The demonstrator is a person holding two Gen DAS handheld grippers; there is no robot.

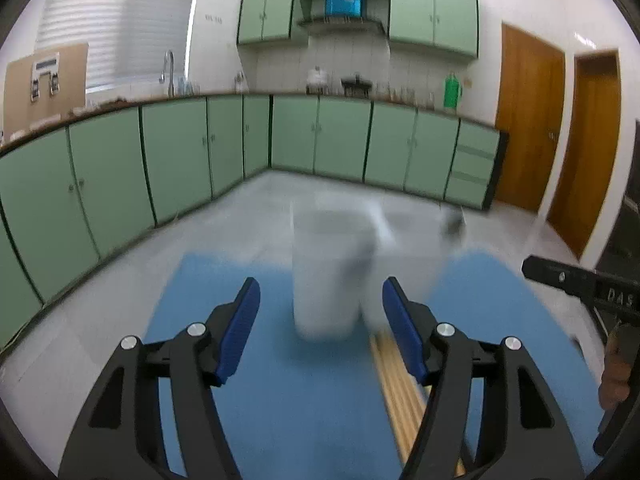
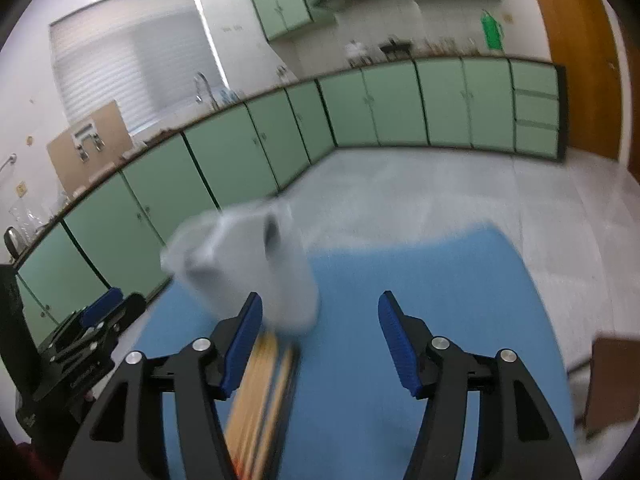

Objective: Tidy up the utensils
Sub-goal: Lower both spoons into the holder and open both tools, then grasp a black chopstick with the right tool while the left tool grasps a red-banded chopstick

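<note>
Step in hand: the approach — both my grippers are over the blue mat (image 1: 256, 400) and neither has anything yet, so I judge the sorting has barely begun.
Left gripper (image 1: 321, 312): jaws standing well apart, nothing between the pads; the white holder (image 1: 326, 280) sits straight ahead of the gap, blurred, upright as far as I can tell.
Right gripper (image 2: 320, 320): also open wide, empty; the holder (image 2: 272, 276) lies ahead and to its left, beyond my left finger.
Chopsticks (image 1: 396, 384): a bundle of pale wooden sticks lying flat on the mat, just by the holder's foot — in the left view they run under my right finger, in the right view (image 2: 260, 392) under my left finger.
Where that puts them: between my two grippers, near both.
Next move, as I judge it: one gripper steadies the holder, the other comes down onto the sticks and closes across them.
What it calls for: a low, flat reach, since the sticks lie flush on the mat.
Doubt: everything close is smeared; I cannot count the sticks.
</note>
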